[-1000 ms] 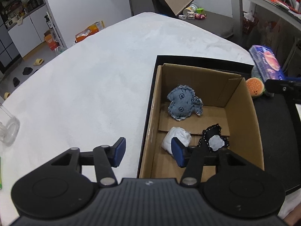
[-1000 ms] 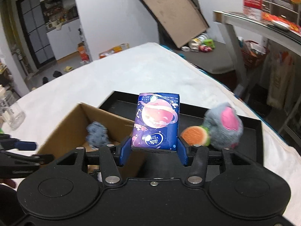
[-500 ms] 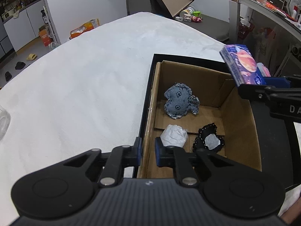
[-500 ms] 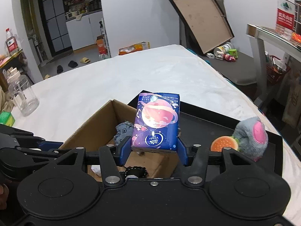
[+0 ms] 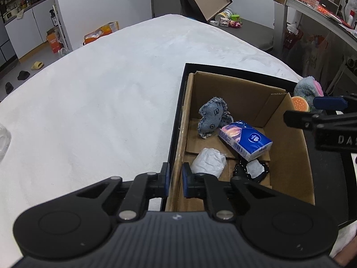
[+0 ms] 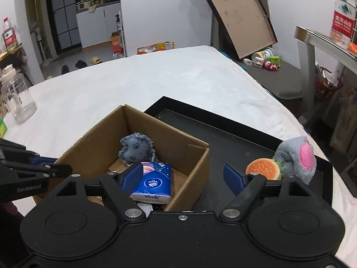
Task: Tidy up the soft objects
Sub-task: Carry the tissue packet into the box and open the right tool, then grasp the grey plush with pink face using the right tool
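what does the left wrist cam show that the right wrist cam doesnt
Only the left wrist view shows the white wad and the black-trimmed item on the box floor, and the left gripper shut on the box wall. Only the right wrist view shows the right gripper open. Both show the cardboard box, tissue pack, denim toy and grey plush.

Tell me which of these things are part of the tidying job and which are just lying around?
Part of the job:
cardboard box
tissue pack
denim toy
white wad
black-trimmed pouch
grey plush
burger toy
black tray
left claw, gripping the box wall
right claw, open

Just lying about:
glass jar
water bottle
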A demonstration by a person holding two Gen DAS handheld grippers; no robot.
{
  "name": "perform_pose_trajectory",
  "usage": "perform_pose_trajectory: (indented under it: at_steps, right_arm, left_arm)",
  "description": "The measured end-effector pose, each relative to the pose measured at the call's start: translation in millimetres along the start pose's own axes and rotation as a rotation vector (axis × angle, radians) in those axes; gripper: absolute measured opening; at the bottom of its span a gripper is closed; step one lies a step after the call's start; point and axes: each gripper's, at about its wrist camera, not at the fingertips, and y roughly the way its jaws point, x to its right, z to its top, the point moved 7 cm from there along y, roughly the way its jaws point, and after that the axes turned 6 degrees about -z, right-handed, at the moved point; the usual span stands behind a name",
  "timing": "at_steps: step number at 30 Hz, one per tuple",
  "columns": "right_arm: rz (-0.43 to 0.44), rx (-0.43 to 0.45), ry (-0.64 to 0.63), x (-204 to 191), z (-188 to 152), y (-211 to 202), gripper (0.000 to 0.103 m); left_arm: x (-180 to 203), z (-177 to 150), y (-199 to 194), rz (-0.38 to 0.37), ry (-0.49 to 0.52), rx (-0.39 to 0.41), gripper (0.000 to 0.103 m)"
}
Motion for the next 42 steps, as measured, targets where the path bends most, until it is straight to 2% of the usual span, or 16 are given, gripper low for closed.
perform_pose_trajectory:
  at_steps: [5,9,17,20,22,25,31,36,42]
  right_arm:
    - [0.000,-0.003,0.036,12.1,-1.5,-0.1,0.078]
    - [-0.010,-0.039,0.072,27.5,-5.6,2.2,0.078]
    - [-0.057,-0.037,0.091,63.8,16.1,-4.4,0.078]
    - [-0.072,-0.036,0.106,77.6,18.2,-2.9,0.079]
    - [-0.072,-0.033,0.127,86.5,16.4,-1.6,0.081]
    - [-0.060,-0.024,0.150,98.4,11.9,2.8,0.081]
    - [-0.059,-0.001,0.169,119.0,6.3,11.9,0.082]
    - [-0.066,0.007,0.183,139.5,3.3,20.7,0.086]
    - [-0.076,-0.015,0.233,161.0,-4.6,33.4,0.089]
  left_arm:
    - [4.2,3.0,-0.8,0.012,0.017,0.002,0.010]
    - [6.7,5.1,-2.0,0.024,0.035,0.011,0.010]
    - [6.9,11.3,2.7,0.048,0.020,-0.024,0.016]
    - [8.3,13.7,3.2,0.055,0.018,-0.032,0.026]
    - [9.2,16.0,3.7,0.057,0.013,-0.031,0.037]
    - [13.1,20.2,3.5,0.063,0.019,-0.017,0.049]
    - [23.3,26.4,11.3,0.086,0.045,-0.034,0.061]
    - [32.4,28.4,20.5,0.113,0.056,-0.063,0.071]
    - [41.9,33.1,32.5,0.155,0.067,-0.083,0.073]
